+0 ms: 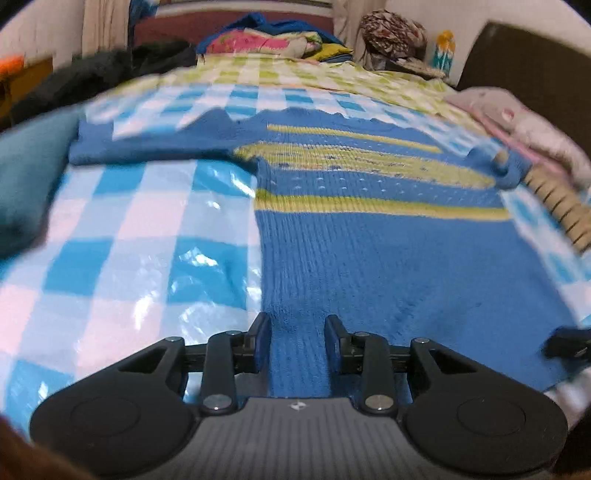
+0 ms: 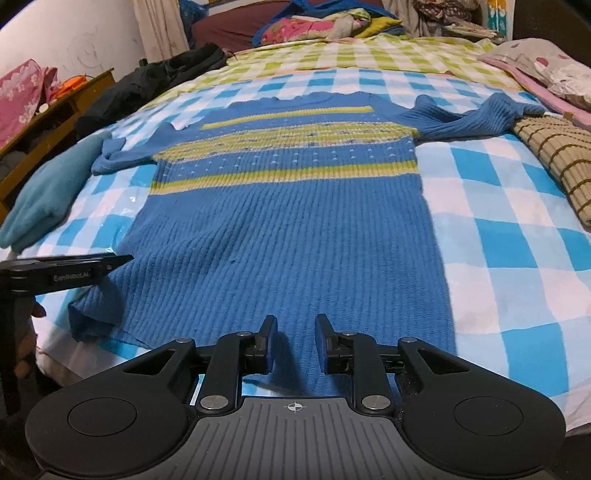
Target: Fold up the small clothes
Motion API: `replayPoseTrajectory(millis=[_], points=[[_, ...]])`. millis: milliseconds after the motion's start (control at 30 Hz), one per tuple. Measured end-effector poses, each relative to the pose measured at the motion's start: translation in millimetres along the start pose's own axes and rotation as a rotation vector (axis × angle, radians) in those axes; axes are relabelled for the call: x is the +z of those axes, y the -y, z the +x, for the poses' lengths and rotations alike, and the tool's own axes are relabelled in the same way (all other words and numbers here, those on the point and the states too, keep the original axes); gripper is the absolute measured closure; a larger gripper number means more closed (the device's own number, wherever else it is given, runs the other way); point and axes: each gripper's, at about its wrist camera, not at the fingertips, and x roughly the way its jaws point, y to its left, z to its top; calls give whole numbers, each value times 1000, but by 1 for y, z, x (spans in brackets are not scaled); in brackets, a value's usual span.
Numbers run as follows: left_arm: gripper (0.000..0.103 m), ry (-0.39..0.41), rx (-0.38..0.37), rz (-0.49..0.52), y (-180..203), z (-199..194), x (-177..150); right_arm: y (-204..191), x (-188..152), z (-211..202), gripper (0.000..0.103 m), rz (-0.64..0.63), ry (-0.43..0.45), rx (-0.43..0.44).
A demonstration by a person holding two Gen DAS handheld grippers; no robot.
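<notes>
A blue knit sweater (image 2: 288, 229) with yellow-green stripes lies spread face up on the checked bed cover (image 2: 498, 240), sleeves out to both sides. My right gripper (image 2: 296, 339) is at the middle of the near hem, its jaws a little apart and filled with bunched blue knit. My left gripper (image 1: 297, 332) is at the hem by the sweater's (image 1: 369, 251) left edge, also closed on a ridge of fabric. In the right wrist view the left gripper (image 2: 127, 258) reaches in from the left over the raised lower-left corner. The right gripper (image 1: 569, 341) shows at the hem's right end.
A folded teal garment (image 2: 48, 192) lies left of the sweater. A beige striped garment (image 2: 554, 162) and pink bedding (image 2: 546, 70) lie at the right. Black clothes (image 2: 147, 81) and a heap of coloured fabric (image 2: 314, 26) sit further up the bed. A wooden shelf (image 2: 66, 99) stands at the left.
</notes>
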Motion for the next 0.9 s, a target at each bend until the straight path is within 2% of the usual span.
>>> replayPoseTrajectory(millis=[100,267,433,667,900], points=[[67,0,94,57,-1,-2,0,5,-1,2,81,13,-8,-9],[68,-15,156,45,-18,-9,2,7,-1,8,81,27,-12,-5],[68,-35,108,-10,-18,-13,3,-1,2,7,79,13,1,19],[65,-9,98,29,14,-20,14,-21,8,2,75,-14,35,59],[49,2,103,99,47,-23,16,-37,16,-3,69,-24,89,92]])
